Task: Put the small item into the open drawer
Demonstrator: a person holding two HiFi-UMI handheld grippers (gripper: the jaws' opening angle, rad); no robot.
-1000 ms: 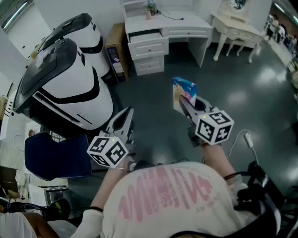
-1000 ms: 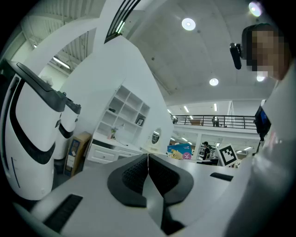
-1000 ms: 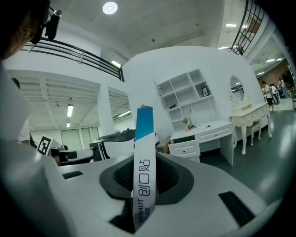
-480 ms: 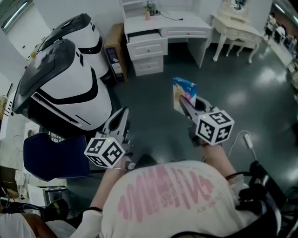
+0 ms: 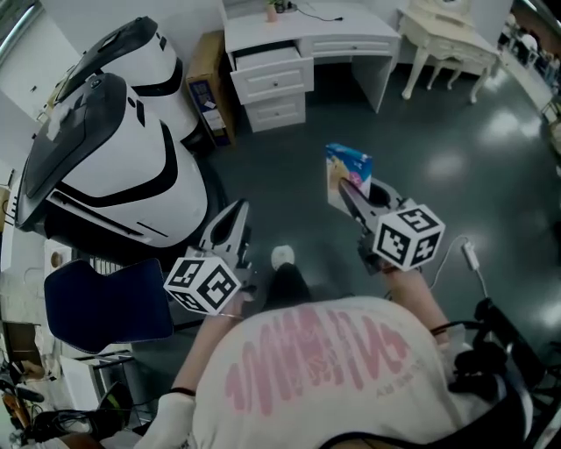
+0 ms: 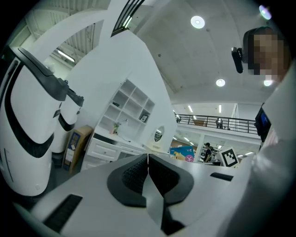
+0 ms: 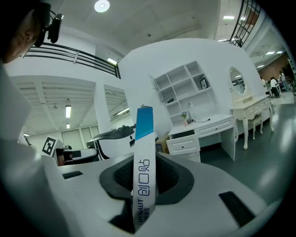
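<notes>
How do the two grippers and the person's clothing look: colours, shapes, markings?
Both the left gripper and the right gripper are pale grey, with tapering jaws lined by dark ribbed pads. Each carries a white cube printed with black square markers. The person wears a white shirt with a pink pattern.

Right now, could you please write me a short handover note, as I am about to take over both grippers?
Left gripper: shut, empty.
Right gripper: shut on the small box, held upright.
Open drawer: top left of the white desk, across the floor ahead, far from both grippers.
Done: box is in hand.
Left: carry it to the desk, place it in the drawer, release.
</notes>
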